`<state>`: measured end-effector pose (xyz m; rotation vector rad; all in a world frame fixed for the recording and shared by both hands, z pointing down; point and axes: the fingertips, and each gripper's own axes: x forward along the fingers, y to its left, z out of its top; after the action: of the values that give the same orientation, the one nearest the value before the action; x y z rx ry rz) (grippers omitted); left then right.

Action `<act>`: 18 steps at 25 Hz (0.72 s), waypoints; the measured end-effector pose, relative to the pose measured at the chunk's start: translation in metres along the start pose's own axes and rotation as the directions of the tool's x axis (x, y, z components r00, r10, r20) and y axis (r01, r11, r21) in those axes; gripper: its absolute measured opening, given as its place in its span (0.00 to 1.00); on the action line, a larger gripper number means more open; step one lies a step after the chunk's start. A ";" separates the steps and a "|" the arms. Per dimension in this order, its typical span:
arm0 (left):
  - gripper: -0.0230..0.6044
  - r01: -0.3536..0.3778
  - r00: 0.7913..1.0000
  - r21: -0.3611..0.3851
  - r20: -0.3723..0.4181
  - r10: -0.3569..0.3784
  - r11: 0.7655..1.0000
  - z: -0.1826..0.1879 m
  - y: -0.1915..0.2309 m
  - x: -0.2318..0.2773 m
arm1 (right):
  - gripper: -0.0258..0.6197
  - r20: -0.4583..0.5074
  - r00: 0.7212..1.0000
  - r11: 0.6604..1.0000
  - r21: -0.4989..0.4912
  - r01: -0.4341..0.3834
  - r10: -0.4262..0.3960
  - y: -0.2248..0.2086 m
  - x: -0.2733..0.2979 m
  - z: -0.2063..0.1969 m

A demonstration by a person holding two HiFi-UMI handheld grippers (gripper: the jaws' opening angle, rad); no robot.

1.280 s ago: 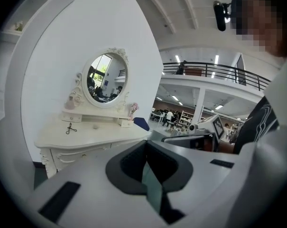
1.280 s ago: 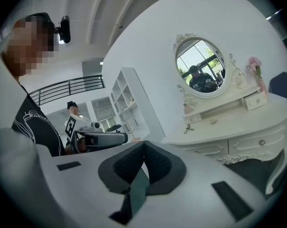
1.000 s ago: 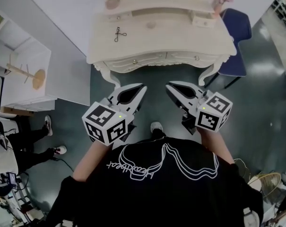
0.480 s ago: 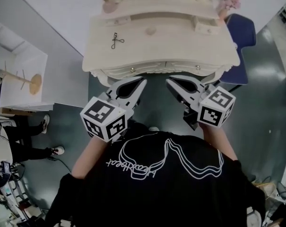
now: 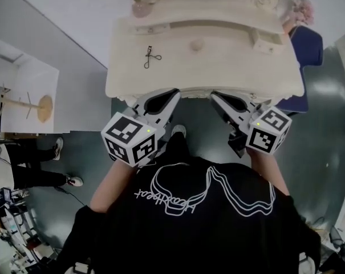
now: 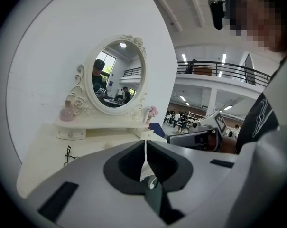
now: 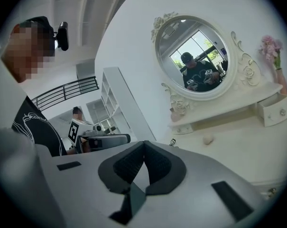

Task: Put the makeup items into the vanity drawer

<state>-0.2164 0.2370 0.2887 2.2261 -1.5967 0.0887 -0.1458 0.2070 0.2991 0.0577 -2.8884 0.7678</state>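
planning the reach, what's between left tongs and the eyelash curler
Only bare vanity top between left tongs and eyelash curler, in the head view.

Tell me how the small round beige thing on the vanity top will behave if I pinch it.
The beige blob looks rounded and lies free on the vanity top, so a push would probably roll it. Its matte, soft look suggests a light sponge that may squash rather than slip.
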 end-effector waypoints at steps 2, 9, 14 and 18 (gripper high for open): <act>0.04 -0.004 1.000 0.000 -0.010 0.004 1.000 0.008 0.022 0.009 | 0.04 0.001 1.000 1.000 0.012 0.006 -0.006 -0.013 0.016 0.010; 0.06 -0.017 0.999 -0.004 -0.039 0.016 1.000 0.023 0.093 0.037 | 0.04 0.004 1.000 0.998 0.065 0.022 -0.022 -0.053 0.062 0.032; 0.12 -0.044 0.996 -0.001 -0.082 0.044 0.999 0.022 0.140 0.054 | 0.04 0.001 0.998 0.993 0.101 0.061 -0.062 -0.078 0.079 0.036; 0.18 -0.061 0.992 -0.001 -0.115 0.060 0.998 0.016 0.170 0.065 | 0.04 0.006 0.996 0.987 0.133 0.086 -0.088 -0.093 0.089 0.037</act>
<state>-0.3530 0.1277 0.3397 2.1288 -1.6000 0.2260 -0.2317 0.1078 0.3271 0.2029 -2.8203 0.9455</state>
